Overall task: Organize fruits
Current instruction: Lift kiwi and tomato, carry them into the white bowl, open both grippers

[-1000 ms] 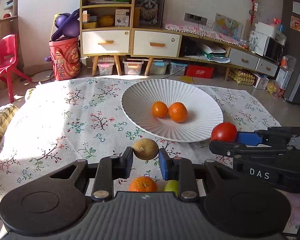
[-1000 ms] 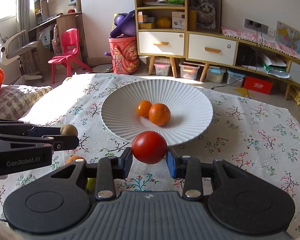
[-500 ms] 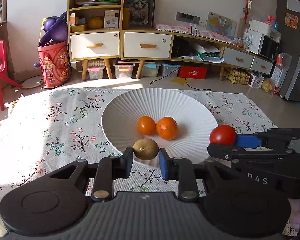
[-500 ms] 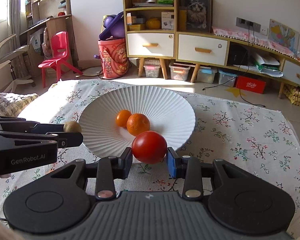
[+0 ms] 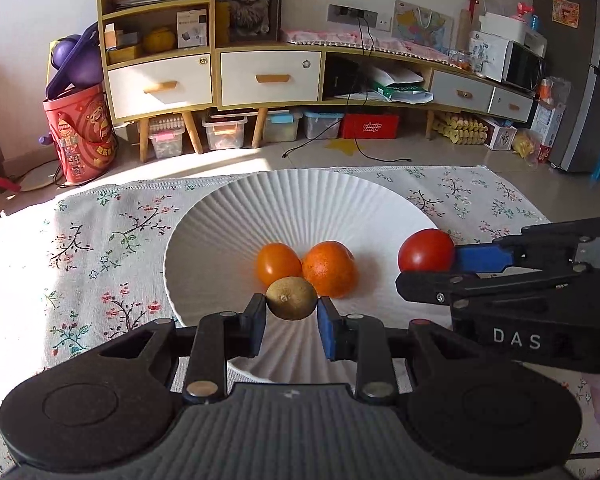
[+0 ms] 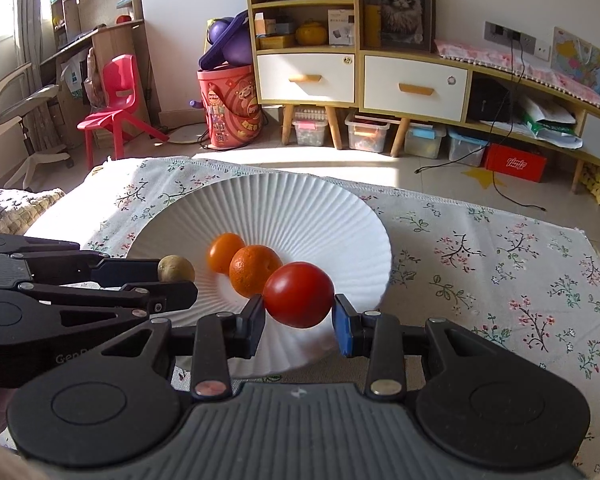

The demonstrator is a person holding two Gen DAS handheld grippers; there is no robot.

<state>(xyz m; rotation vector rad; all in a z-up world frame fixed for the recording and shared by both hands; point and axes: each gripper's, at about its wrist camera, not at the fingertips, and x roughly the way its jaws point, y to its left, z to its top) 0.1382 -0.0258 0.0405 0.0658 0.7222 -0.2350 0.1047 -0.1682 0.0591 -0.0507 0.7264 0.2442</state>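
Both tongs hover over the white plate (image 5: 228, 216) on the floral counter: left tongs (image 5: 292, 317) clamp a kiwi (image 5: 291, 298), right tongs (image 6: 299, 314) a tomato (image 6: 299, 294). Beside two oranges (image 5: 306, 267), release likely comes next.

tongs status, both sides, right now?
Left tongs: closed on the kiwi, over the plate.
Right tongs: closed on the tomato, also over the plate.
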